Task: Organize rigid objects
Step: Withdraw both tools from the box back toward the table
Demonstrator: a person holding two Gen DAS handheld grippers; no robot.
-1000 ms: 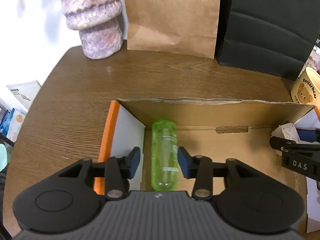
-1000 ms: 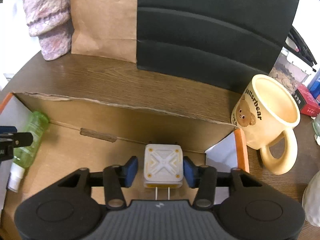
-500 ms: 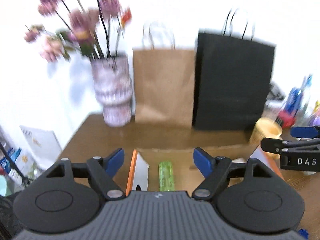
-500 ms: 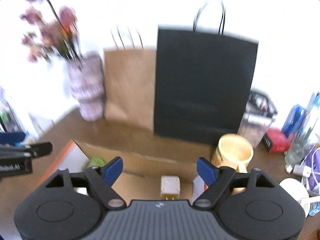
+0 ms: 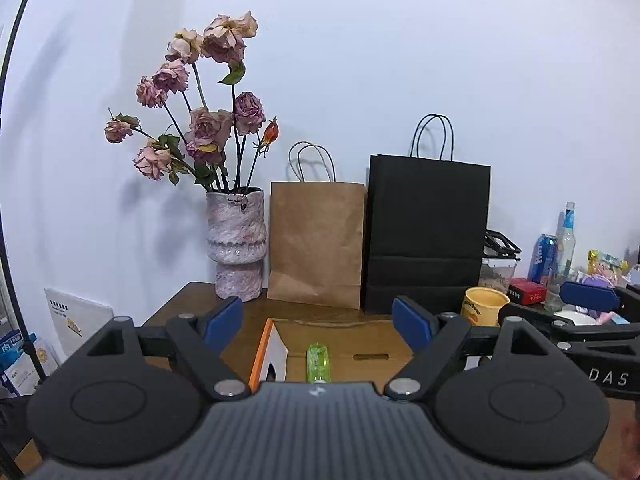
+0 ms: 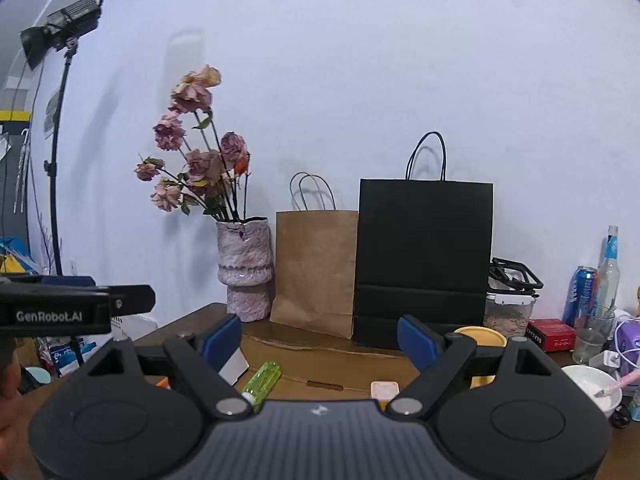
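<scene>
While the left gripper (image 5: 318, 322) hung with its fingers (image 5: 224, 318) still spreading and nothing between them, one green bottle (image 5: 318, 362) lay in the cardboard box (image 5: 340, 326) just below their gap. A careless swing could have knocked one vase (image 5: 236, 242) or either of two paper bags beyond. From the right gripper (image 6: 320, 338), fingers likewise widening and empty, one charger (image 6: 384, 390) sat below; one mug (image 6: 480, 338) beside the right finger risked a bump.
</scene>
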